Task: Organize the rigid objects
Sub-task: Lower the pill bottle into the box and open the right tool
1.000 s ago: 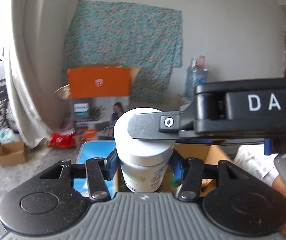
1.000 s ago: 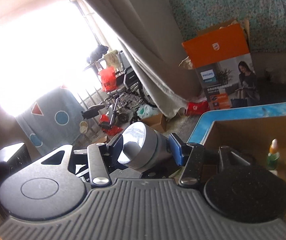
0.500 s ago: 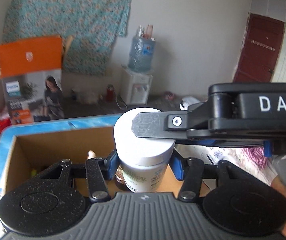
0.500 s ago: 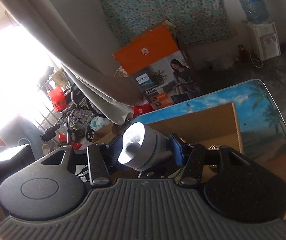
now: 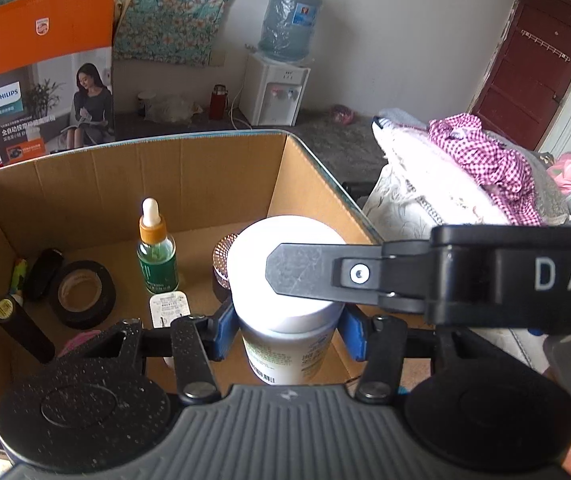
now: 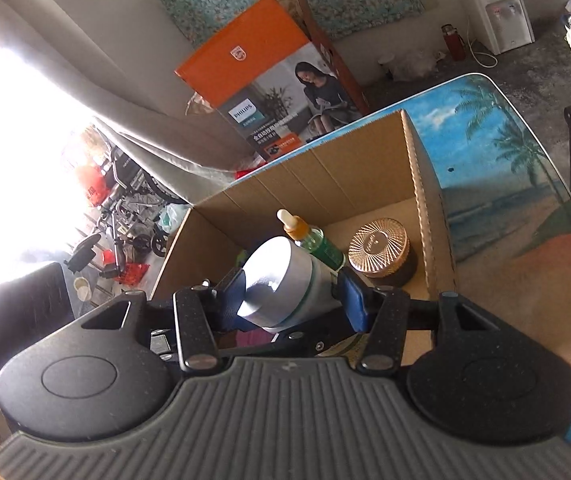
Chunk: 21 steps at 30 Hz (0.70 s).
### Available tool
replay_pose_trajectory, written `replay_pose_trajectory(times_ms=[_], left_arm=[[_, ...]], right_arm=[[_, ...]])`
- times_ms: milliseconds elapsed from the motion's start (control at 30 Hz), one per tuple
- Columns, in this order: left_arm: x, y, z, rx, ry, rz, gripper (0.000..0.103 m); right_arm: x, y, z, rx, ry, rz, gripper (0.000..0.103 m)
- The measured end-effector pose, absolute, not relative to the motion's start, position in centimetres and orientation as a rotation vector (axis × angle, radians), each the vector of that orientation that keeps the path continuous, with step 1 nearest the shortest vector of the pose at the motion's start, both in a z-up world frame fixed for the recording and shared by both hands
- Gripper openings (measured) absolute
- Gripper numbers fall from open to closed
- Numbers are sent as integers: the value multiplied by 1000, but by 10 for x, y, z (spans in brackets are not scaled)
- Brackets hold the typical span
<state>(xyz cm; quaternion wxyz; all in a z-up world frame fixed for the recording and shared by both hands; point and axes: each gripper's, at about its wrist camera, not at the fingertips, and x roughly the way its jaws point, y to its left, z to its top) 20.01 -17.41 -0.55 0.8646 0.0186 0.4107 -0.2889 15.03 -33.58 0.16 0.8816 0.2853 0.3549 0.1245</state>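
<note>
A white-lidded jar (image 5: 251, 280) with a green-printed label hangs over the open cardboard box (image 5: 85, 192). My left gripper (image 5: 287, 334) is shut on the jar's body, its blue pads pressing both sides. My right gripper (image 6: 291, 296) is shut on the same jar (image 6: 273, 280) at the lid; its black finger (image 5: 313, 272) crosses the lid in the left wrist view. Inside the box stand a green dropper bottle (image 5: 156, 256) and a gold-lidded jar (image 6: 377, 246).
The box also holds a black tape roll (image 5: 81, 294), a black tube (image 5: 21, 328) and a small blister pack (image 5: 169, 310). It sits on a beach-print table (image 6: 505, 200). An orange Philips carton (image 5: 45, 68) stands behind; a bed with clothes (image 5: 465, 168) lies right.
Both grippers came down and tilted forward with the jar, from in front of the box to over its open top. The box's inside came into view. Both grips stayed the same.
</note>
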Motion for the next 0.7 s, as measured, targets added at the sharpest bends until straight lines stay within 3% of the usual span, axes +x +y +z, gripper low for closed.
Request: replay_pose_trajectory(times_ms=[333, 700], left_arm=[[198, -187, -14, 101, 861, -586, 56], [180, -172, 0, 79, 751, -581, 81]], right_arm=[[153, -332, -7, 484, 722, 205, 53], [137, -350, -2, 520, 649, 182, 58]])
